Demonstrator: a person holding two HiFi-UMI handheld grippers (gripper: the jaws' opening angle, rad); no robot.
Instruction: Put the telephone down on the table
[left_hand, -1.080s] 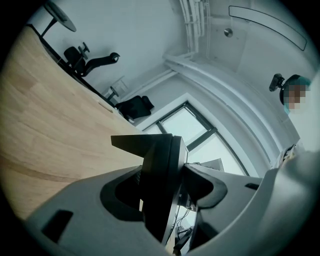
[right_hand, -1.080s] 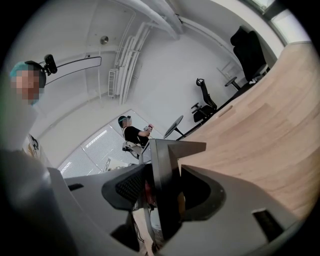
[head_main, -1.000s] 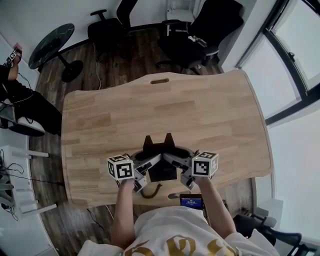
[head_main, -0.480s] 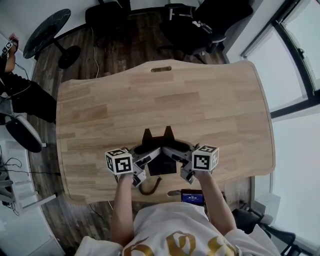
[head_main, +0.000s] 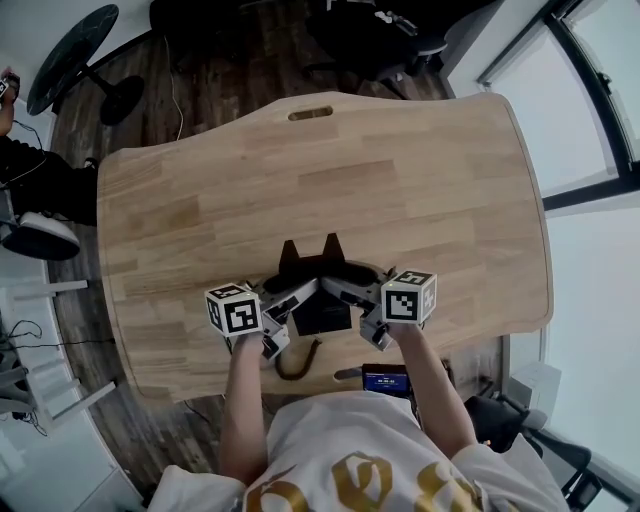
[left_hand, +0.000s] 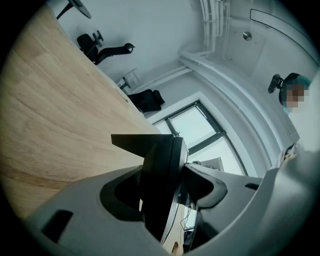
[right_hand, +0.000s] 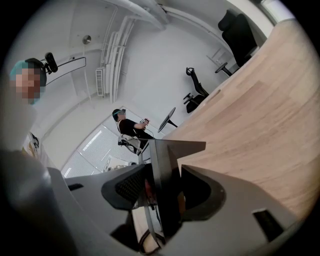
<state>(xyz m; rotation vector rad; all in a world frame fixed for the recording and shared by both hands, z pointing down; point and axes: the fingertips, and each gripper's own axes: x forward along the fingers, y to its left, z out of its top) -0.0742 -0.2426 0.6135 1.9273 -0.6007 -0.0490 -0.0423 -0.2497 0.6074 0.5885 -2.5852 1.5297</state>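
A black telephone (head_main: 322, 305) with a two-pronged stand hangs just over the near part of the wooden table (head_main: 420, 180). Its curly cord (head_main: 293, 365) dangles past the front edge. My left gripper (head_main: 288, 297) is shut on the telephone's left side and my right gripper (head_main: 356, 293) on its right side. In the left gripper view the telephone (left_hand: 161, 170) stands edge-on, clamped between the grey jaws of the left gripper (left_hand: 167, 187), with tabletop to the left. The right gripper view shows the same edge-on telephone (right_hand: 165, 175) clamped in the right gripper (right_hand: 160, 195).
Black office chairs (head_main: 385, 30) stand beyond the table's far edge, with a round black side table (head_main: 70, 55) at the far left. A seated person (head_main: 30, 180) is at the left. Windows (head_main: 600, 90) run along the right. A small blue-screened device (head_main: 384, 380) sits at my waist.
Both grippers have sunk together with the telephone toward the tabletop. The grip on the telephone has not changed.
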